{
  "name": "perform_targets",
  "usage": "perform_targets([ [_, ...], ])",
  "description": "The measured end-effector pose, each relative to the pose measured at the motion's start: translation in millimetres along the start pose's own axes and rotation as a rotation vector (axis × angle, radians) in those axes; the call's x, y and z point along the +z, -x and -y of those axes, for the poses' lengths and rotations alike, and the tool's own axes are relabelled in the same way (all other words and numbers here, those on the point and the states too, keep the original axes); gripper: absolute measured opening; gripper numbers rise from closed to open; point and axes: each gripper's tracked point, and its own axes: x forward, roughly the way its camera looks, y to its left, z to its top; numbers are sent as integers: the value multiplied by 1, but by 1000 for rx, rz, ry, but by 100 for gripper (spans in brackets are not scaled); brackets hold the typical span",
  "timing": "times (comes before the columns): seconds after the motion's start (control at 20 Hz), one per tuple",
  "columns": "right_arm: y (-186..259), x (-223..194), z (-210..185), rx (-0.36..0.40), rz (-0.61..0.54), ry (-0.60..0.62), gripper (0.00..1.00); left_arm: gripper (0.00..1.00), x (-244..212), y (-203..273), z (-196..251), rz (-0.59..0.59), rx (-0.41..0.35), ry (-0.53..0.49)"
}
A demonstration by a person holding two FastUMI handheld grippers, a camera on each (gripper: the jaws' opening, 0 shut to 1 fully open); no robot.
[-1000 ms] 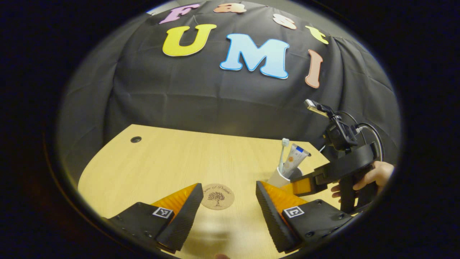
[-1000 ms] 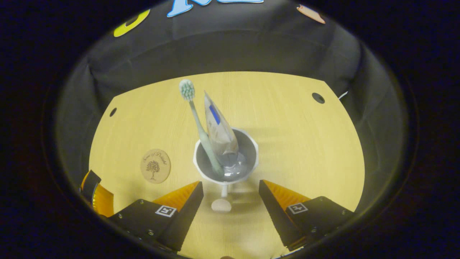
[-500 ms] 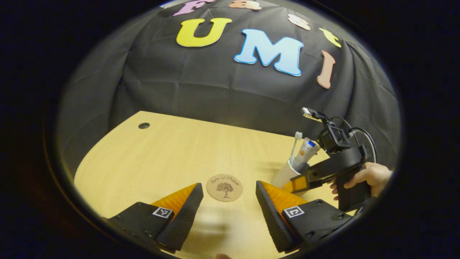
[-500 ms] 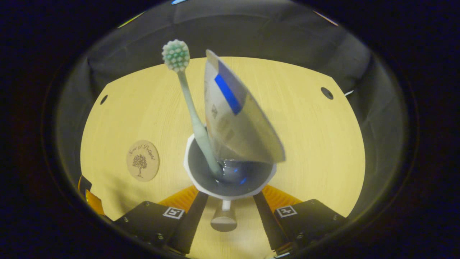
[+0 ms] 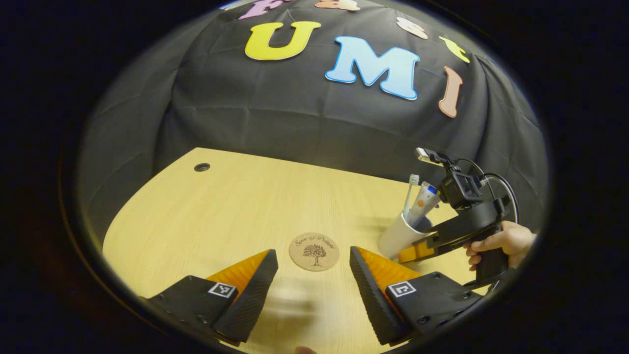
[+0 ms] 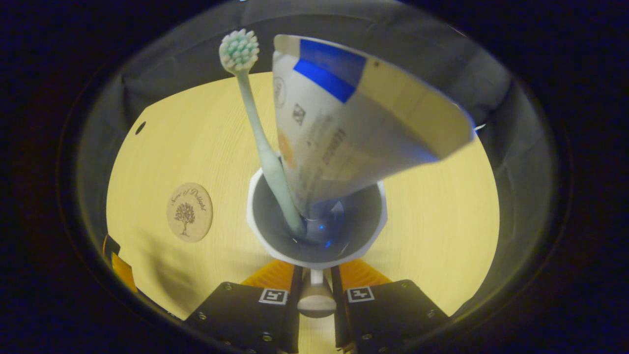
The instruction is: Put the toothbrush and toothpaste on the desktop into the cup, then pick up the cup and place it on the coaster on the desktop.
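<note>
A white cup (image 6: 372, 235) stands close in front in the right gripper view, with a pale green toothbrush (image 6: 256, 129) and a toothpaste tube (image 6: 344, 123) leaning in it. My right gripper (image 6: 316, 291) is shut on the cup's handle (image 6: 317, 301), low at the near side. In the left gripper view the cup (image 5: 397, 237) sits right of the round cork coaster (image 5: 314, 251), tilted a little, with the right gripper (image 5: 416, 251) at its side and a hand (image 5: 499, 241) on the grip. I cannot tell whether the cup is off the desk. My left gripper (image 5: 313, 290) stands open just short of the coaster.
The wooden desk (image 5: 236, 211) has a cable hole (image 5: 201, 167) at its far left corner. In the right gripper view the coaster (image 6: 189, 212) lies left of the cup, and a finger of the left gripper (image 6: 118, 260) shows at the lower left edge. The black cloth wall stands behind the desk.
My right gripper has come forward and down to the cup and shut on its handle. The left gripper has drifted slightly, staying open.
</note>
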Motion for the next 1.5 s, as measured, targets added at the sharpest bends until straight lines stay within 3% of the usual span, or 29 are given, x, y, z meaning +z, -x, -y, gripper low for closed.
perform_targets([
  [0.15, 2, -2, -2, -6, 5, 21, 29, 96, 1, 2, 0, 2, 3, 3],
  [0.3, 7, -3, -8, -7, 24, 51, 25, 96, 1, 3, -1, 2, 6, 2],
  [0.35, 11, -2, -12, -2, 33, 58, 29, 96, 0, 4, -1, 1, 8, 4],
  [0.8, 27, -1, -69, 85, 54, 97, 29, 96, -14, 23, -30, -11, 43, 36],
  [0.9, 28, -1, -84, 100, 53, 115, 29, 100, -14, 28, -37, -7, 44, 35],
  [1.05, 29, 1, -110, 119, 55, 151, 29, 96, -13, 30, -47, -2, 44, 41],
  [1.2, 29, 7, -134, 135, 56, 188, 29, 100, -13, 33, -57, 0, 46, 45],
  [1.25, 27, 9, -140, 138, 57, 200, 29, 96, -12, 34, -59, 1, 47, 48],
  [1.3, 25, 9, -145, 139, 54, 213, 29, 99, -12, 34, -61, 1, 48, 49],
  [1.5, 19, 8, -161, 139, 36, 232, 29, 96, -12, 38, -73, 5, 52, 49],
])
